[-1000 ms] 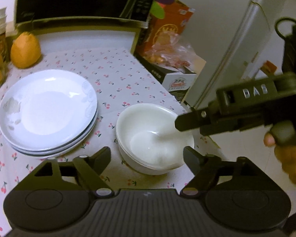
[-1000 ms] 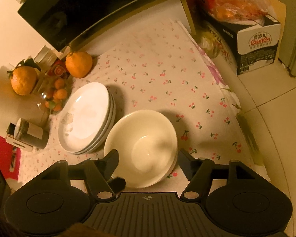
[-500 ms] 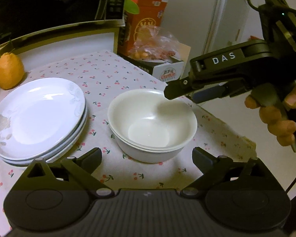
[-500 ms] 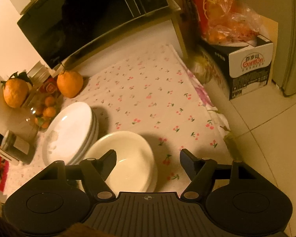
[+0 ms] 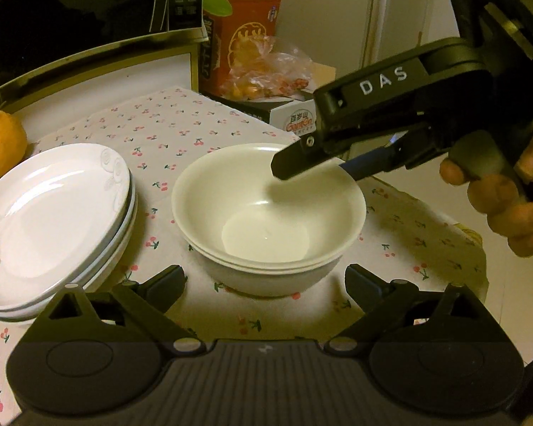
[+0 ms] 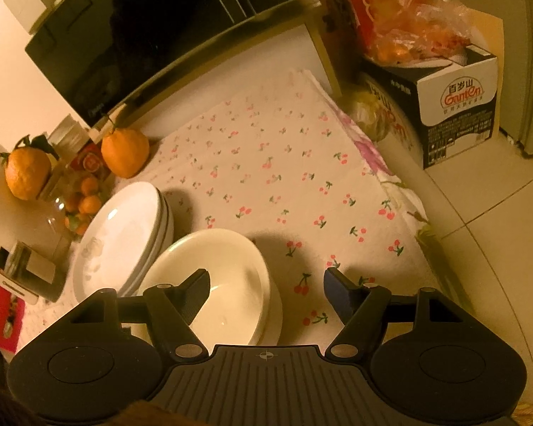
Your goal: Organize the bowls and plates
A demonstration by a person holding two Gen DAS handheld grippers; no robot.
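Two white bowls point(image 5: 266, 213) stand nested on the cherry-print cloth, with a stack of white plates point(image 5: 53, 220) to their left. My left gripper point(image 5: 264, 277) sits low in front of the bowls. Its jaws are wide, slowly closing, with the bowls' near wall between the tips and no pad touching. My right gripper point(image 5: 316, 170), held by a hand, reaches in from the right over the bowls' far right rim. In the right wrist view this gripper point(image 6: 266, 280) straddles the rim of the bowls point(image 6: 231, 277), one finger inside and one outside, open. The plates point(image 6: 120, 234) lie beyond.
An orange point(image 5: 1, 149) and a jar of small fruit point(image 6: 78, 206) stand left of the plates. A microwave point(image 6: 152, 35) on a shelf is at the back. The table edge point(image 5: 476, 241) drops off to the right, with a carton point(image 6: 458, 106) on the floor.
Both grippers have sunk toward the bowls. The left one rolled level and spread its jaws wider. The right one's left finger now hangs inside the bowl.
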